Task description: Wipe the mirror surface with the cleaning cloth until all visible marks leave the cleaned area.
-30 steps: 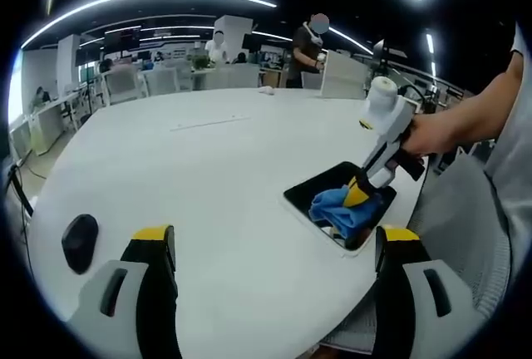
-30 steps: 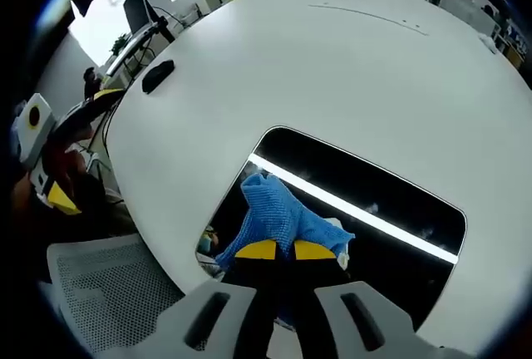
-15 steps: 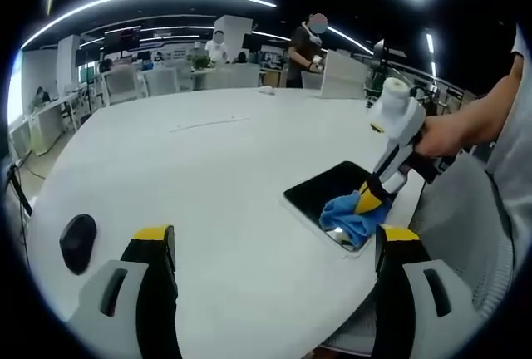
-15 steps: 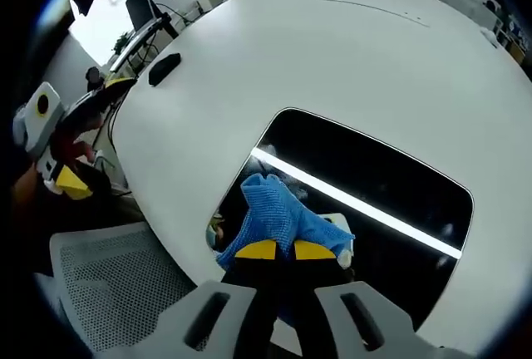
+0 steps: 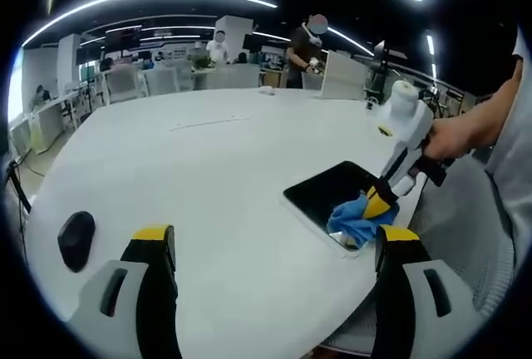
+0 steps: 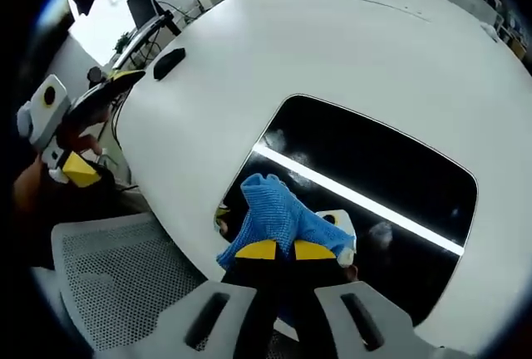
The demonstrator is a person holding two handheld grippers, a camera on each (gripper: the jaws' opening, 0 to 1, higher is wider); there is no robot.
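Note:
A dark rectangular mirror (image 6: 374, 184) lies flat on the white round table (image 6: 349, 51), near the table's edge; it reflects a bright ceiling light strip. My right gripper (image 6: 278, 250) is shut on a blue cleaning cloth (image 6: 274, 213), which is pressed on the mirror's near corner. In the left gripper view the same mirror (image 5: 328, 193) lies right of centre, with the cloth (image 5: 357, 219) on its near end under the right gripper (image 5: 381, 202), held by a hand. My left gripper (image 5: 274, 238) hovers open above the table, nothing between its yellow-tipped fingers (image 5: 154, 234).
A black computer mouse (image 5: 75, 239) rests on the table at the left, also seen as the mouse (image 6: 169, 61). A grey mesh chair (image 6: 116, 284) stands beside the table's edge. Office desks and people fill the background.
The right gripper has dragged the cloth along the mirror toward its near end and the table's edge. The left gripper has stayed almost still.

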